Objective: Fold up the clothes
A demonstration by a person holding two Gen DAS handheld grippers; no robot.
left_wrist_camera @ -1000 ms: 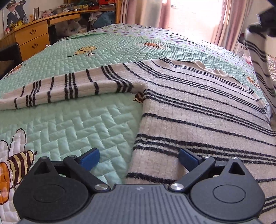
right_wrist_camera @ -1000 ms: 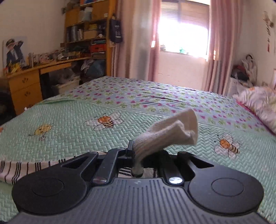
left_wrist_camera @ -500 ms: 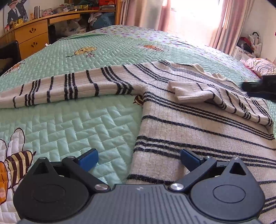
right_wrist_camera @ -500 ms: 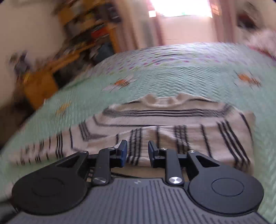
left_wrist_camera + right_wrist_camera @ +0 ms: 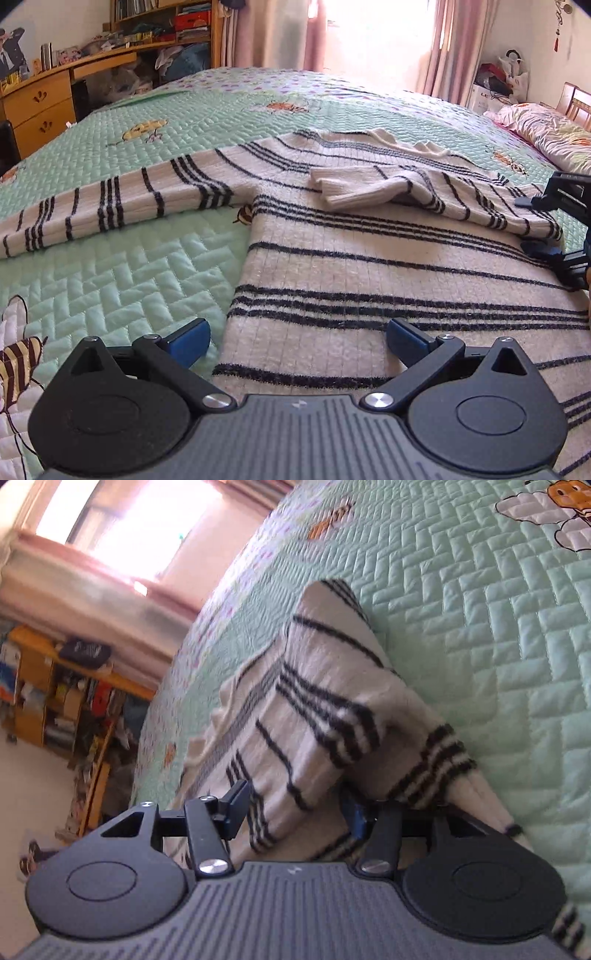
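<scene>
The right gripper (image 5: 295,808) has just been opening; its jaws stand half apart around the sweater's (image 5: 369,266) side fold at the bed's (image 5: 122,280) right edge, pads not pressing. The left gripper (image 5: 297,341) hangs wide and empty over the hem near the front edge. To fold well, take the side seam (both layers) and carry it flat across. The right hand is rolled sideways, pointing low; the left tilts downward.

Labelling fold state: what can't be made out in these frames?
- Sweater hem: left wrist view, hidden behind the left tongs body.
- Right tongs: right wrist view, folded sleeve between the opening jaws; contact unclear.
- Shelf contents: right wrist view, blurred.
</scene>
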